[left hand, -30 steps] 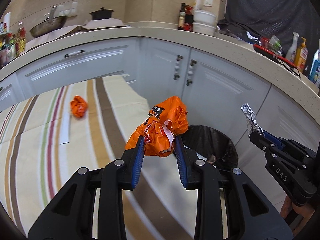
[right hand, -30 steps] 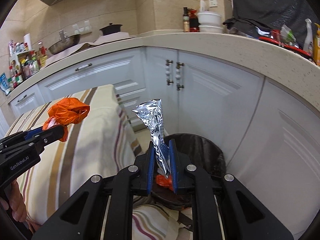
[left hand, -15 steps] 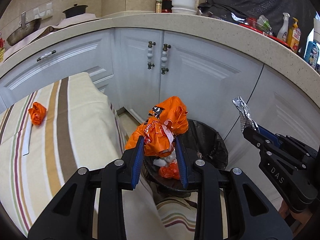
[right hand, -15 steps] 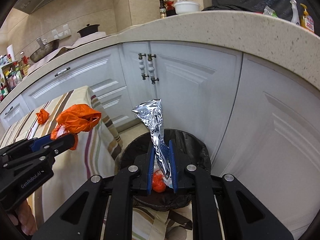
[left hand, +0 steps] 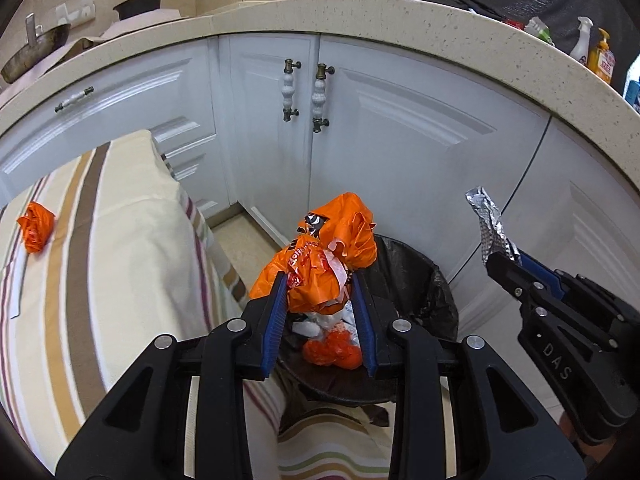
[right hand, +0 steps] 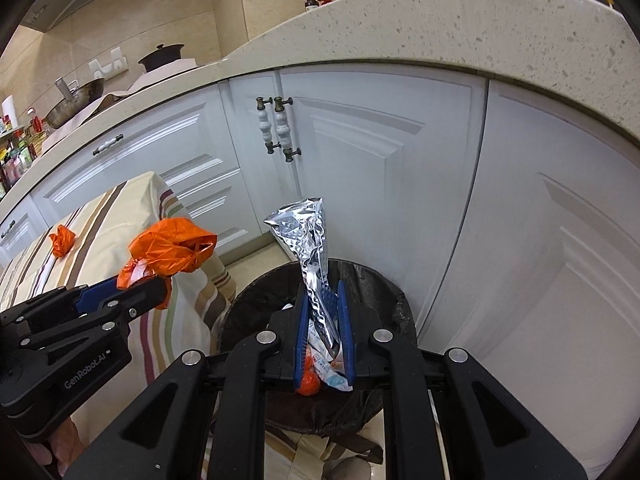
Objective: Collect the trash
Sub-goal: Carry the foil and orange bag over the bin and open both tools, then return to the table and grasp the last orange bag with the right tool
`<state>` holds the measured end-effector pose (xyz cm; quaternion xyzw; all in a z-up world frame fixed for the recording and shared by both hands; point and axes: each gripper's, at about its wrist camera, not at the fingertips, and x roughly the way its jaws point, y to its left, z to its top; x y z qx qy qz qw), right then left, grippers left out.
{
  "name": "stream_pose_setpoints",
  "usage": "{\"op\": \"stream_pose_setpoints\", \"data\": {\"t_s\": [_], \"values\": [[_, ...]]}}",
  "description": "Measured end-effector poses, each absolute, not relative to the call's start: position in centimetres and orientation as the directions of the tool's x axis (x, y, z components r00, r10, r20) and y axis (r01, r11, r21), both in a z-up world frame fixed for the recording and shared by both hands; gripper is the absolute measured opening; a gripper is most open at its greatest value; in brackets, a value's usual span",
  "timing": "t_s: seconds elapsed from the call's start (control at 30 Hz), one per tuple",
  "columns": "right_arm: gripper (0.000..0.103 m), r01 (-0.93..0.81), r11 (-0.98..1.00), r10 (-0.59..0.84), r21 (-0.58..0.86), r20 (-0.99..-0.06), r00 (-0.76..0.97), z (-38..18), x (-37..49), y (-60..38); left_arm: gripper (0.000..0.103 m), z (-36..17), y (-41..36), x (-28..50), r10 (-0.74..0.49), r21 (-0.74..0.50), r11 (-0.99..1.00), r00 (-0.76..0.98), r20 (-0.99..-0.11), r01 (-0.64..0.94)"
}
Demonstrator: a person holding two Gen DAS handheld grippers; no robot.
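In the left wrist view, the left gripper sits at lower centre, its blue pads on either side of a crumpled orange bag; its jaws have just been opening a little, yet the bag is between them, touching both pads, so they pinch it. Directly beneath, the black-lined bin holds orange and white scraps. At the right edge the right gripper carries a foil wrapper. A second orange wad lies at the left edge on the striped cloth. In the right wrist view, the right gripper at lower centre is pressed together on the foil wrapper, which stands up over the bin. At left, the left gripper shows the orange bag over the cloth's edge. White cabinets fill the background.
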<state>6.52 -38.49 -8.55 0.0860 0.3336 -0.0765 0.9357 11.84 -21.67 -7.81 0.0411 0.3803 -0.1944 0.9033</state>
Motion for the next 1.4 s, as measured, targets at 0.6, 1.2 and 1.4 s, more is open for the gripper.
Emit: {"op": "stream_pose_setpoints", "data": {"t_s": [0.6, 1.2, 1.4], "values": [[0.055, 0.215, 0.972, -0.117, 0.098, -0.593, 0.796, -6.7, 7.2, -37.2, 0.066, -4.4, -18.5, 11.8, -0.3, -0.082, 0.941, 0.697, -0.651, 0.328], [0.061, -0.058, 0.997, 0.079, 0.055, -0.535, 0.841, -2.5, 10.0, -23.7, 0.071, -0.3, 0.4, 9.3, -0.024, -0.073, 0.997, 0.82, -0.572, -0.022], [0.061, -0.169, 0.984, 0.168, 0.049, -0.545, 0.822, -2.5, 11.4, -18.7, 0.072, -0.6, 6.0, 8.7, 0.076, -0.072, 0.987, 0.807, -0.585, -0.145]]}}
